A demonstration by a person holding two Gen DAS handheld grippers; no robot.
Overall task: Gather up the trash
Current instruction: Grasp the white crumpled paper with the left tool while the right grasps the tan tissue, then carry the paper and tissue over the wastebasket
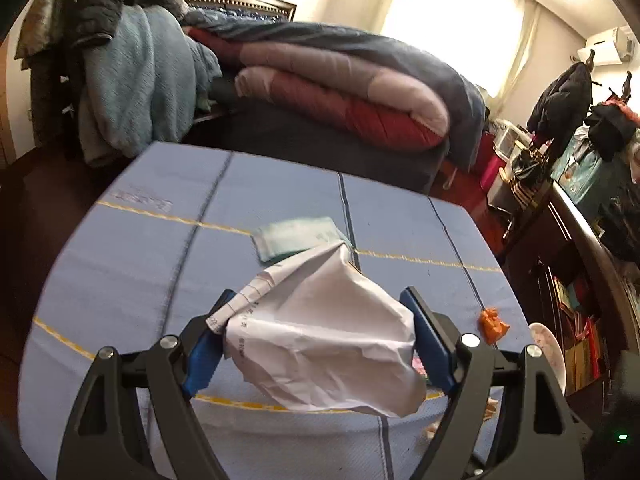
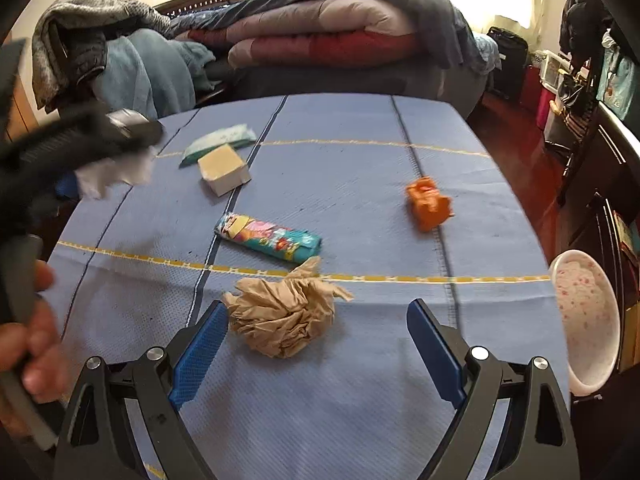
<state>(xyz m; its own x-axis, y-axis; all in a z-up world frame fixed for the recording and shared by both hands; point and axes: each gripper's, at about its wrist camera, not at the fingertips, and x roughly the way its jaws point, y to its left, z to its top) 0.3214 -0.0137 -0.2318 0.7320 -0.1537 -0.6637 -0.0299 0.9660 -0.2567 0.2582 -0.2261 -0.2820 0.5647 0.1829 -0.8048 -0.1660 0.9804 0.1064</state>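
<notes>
My left gripper (image 1: 318,294) is shut on a crumpled white sheet of paper (image 1: 328,344), which fills the span between both blue pads and hangs above the blue tablecloth (image 1: 132,264). The right wrist view shows that same white paper (image 2: 116,176) at the far left, blurred, with a hand (image 2: 36,340) on the gripper's handle. My right gripper (image 2: 317,305) is open low over the table. A crumpled brown paper ball (image 2: 280,320) lies between its fingers, close to the left pad (image 2: 200,352) and well apart from the right one. A white bowl with pink speckles (image 2: 588,320) stands at the table's right edge.
Further out on the cloth lie a colourful wrapper (image 2: 268,242), an orange wrapper (image 2: 428,204), a small cream box (image 2: 224,174) and a teal tissue pack (image 2: 218,142). A bed with folded quilts (image 2: 328,36) is behind the table. A dark dresser (image 2: 612,168) stands to the right.
</notes>
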